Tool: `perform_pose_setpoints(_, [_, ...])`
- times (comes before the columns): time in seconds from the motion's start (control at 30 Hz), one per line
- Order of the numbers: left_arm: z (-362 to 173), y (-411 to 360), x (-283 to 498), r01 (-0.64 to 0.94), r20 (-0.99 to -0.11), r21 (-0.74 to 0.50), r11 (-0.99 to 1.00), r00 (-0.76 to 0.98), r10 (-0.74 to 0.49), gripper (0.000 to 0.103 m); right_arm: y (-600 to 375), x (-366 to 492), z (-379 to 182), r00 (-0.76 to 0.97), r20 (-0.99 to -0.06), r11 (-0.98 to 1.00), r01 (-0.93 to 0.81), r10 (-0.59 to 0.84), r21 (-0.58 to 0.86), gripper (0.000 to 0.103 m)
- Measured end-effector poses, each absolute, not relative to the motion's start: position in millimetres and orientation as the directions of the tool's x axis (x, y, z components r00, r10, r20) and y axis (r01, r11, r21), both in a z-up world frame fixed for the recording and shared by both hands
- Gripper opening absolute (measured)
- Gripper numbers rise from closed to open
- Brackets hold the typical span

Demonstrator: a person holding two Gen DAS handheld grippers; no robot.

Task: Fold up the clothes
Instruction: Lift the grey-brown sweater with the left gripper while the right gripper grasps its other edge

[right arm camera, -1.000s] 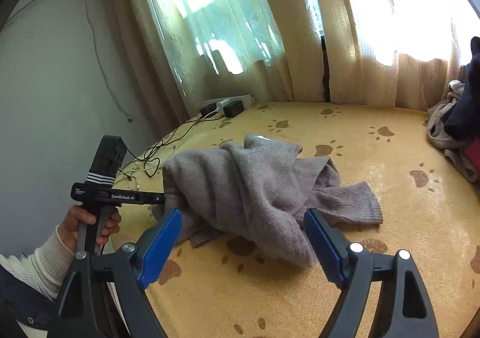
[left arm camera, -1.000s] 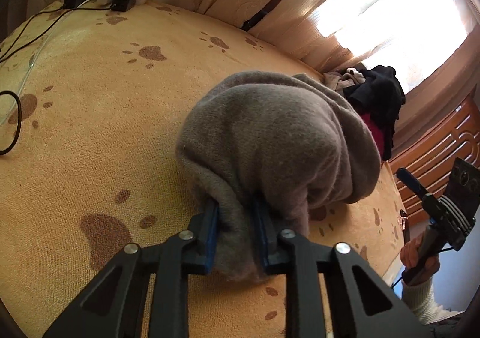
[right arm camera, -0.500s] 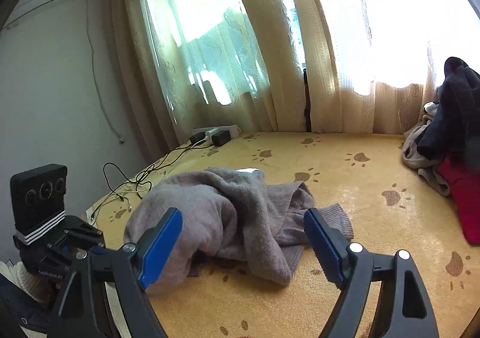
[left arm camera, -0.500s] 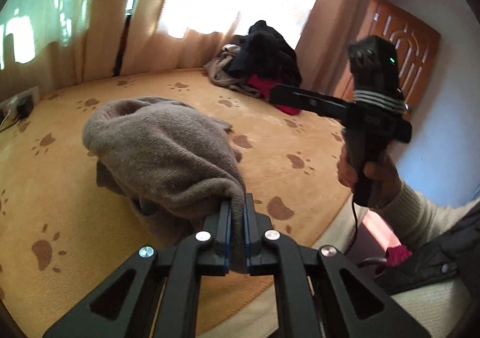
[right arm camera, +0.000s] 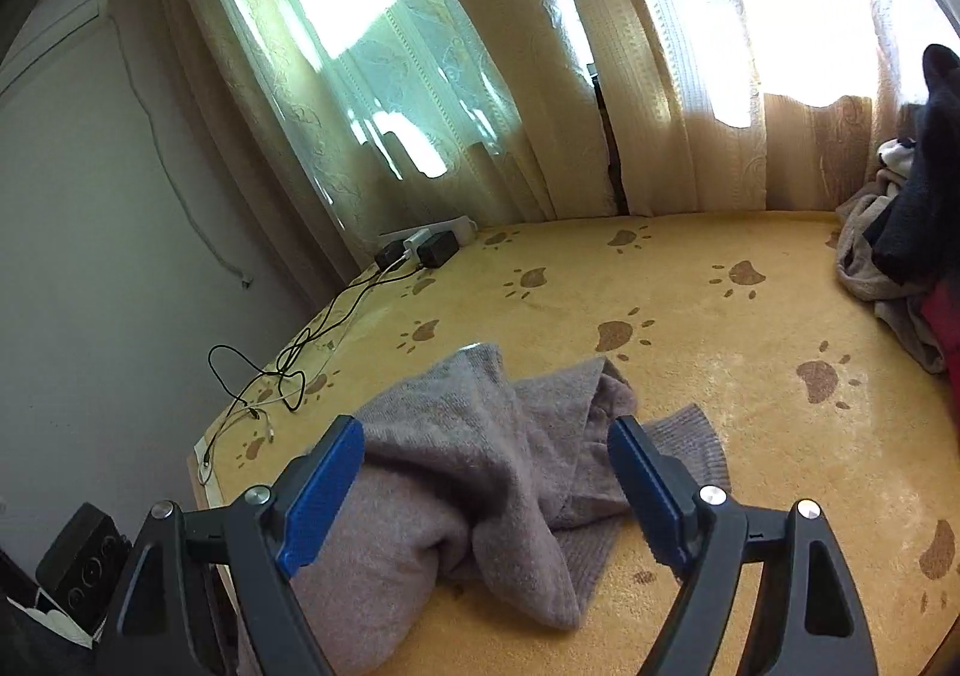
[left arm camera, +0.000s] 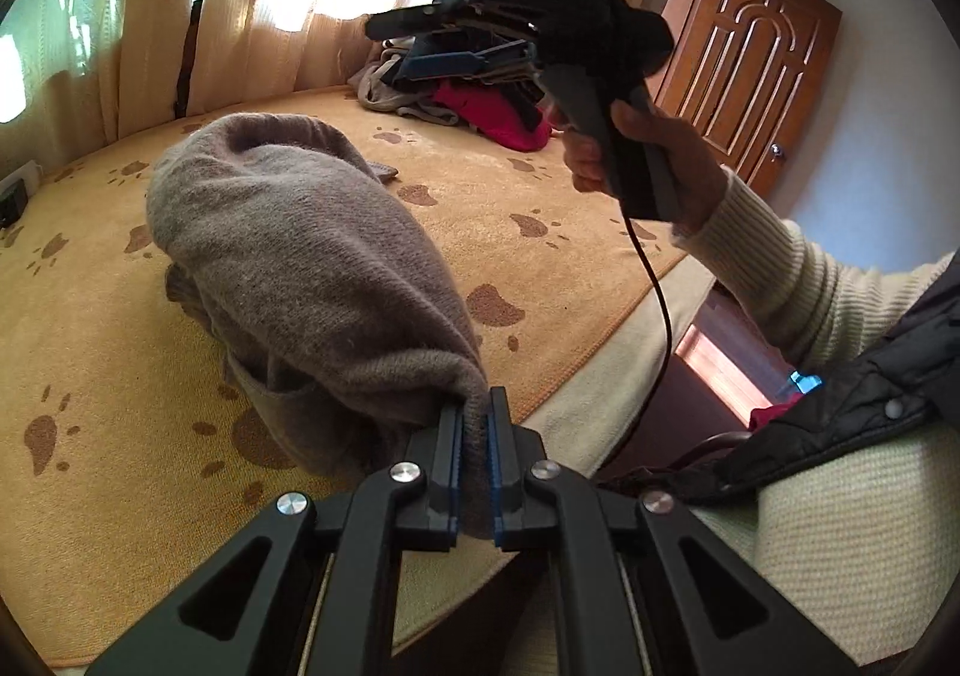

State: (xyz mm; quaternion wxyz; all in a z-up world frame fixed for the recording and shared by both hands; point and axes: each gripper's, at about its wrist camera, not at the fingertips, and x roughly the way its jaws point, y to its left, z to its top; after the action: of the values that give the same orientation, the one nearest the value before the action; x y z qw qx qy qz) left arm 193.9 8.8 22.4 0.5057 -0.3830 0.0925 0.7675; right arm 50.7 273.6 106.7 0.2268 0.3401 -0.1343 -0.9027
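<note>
Left wrist view: soft, limp grey-brown knitted sweater [left arm camera: 300,256] is clamped at its hem by left hand-held gripper [left arm camera: 474,472]; right hand-held gripper [right arm camera: 486,490] is held apart, unloaded.

Grey-brown knit sweater [left arm camera: 300,256] crumpled on bed, edge lifted.

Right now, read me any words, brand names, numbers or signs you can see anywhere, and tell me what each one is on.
No text can be read with certainty.
Raised lettering on the right gripper body, seen from the left wrist: too blurred and upside down to read.
Gray sweater, held by the left gripper: no label showing.
Paw-print bedspread, power strip, door: no writing visible.
</note>
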Motion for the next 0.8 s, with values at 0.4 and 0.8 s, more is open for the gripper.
perform_pose_setpoints(0.4, [27.1,-13.2,192.8,-0.843,-0.653,-0.237,-0.484,-0.231,0.721,0.009,209.6,-97.7,46.3,-0.324,-0.694,-0.766,0.296,-0.643,0.571,0.086])
perform_pose_setpoints(0.8, [32.3,-40.8,173.1,-0.815,-0.645,-0.246,-0.525,-0.267,0.716,0.01,214.4,-18.9,45.3,-0.318,-0.684,-0.745,0.417,-0.656,0.521,0.016])
